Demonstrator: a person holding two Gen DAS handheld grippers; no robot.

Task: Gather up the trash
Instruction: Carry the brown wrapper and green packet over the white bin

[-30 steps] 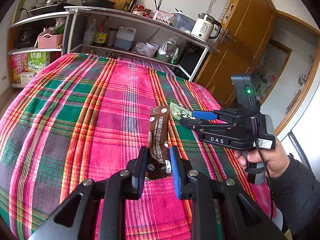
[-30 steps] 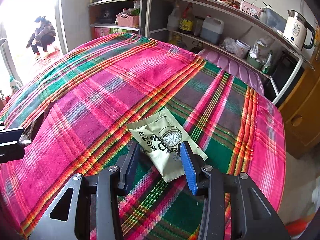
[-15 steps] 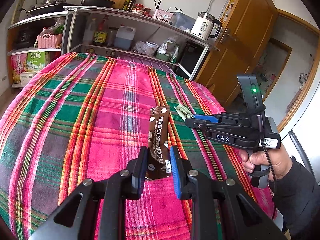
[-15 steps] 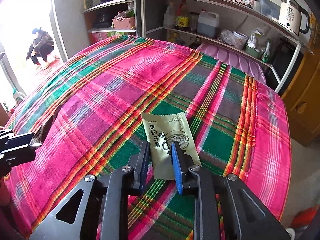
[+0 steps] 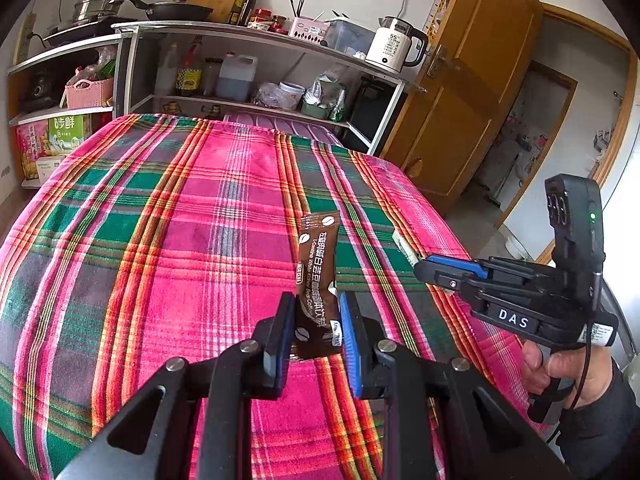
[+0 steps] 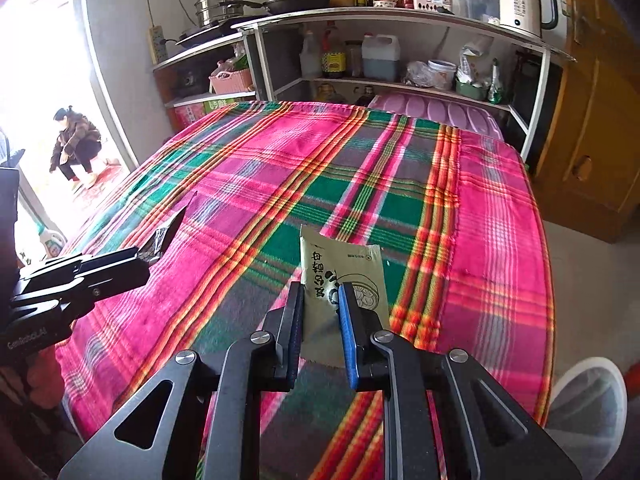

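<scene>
A brown coffee sachet (image 5: 318,256) stands upright between the pads of my left gripper (image 5: 316,300), which is shut on its lower end above the plaid tablecloth (image 5: 180,240). In the right wrist view, a pale green sachet (image 6: 344,256) with black characters is pinched at its lower part by my right gripper (image 6: 322,292), whose jaws are still closing on it. It hangs clear of the cloth. The right gripper (image 5: 420,270) also shows at the right of the left wrist view, held by a hand. The left gripper (image 6: 144,258) pokes in from the left of the right wrist view.
A shelf unit (image 5: 260,40) with pans, bottles and a white kettle (image 5: 394,50) stands behind the table. A wooden door (image 5: 472,92) is at the right. A white bin (image 6: 588,400) sits on the floor by the table's right edge. A person (image 6: 74,144) crouches outside the doorway.
My right gripper closed on the pale green sachet, lifted it off the cloth and drew back toward the table's right edge. The left gripper kept its hold on the brown sachet.
</scene>
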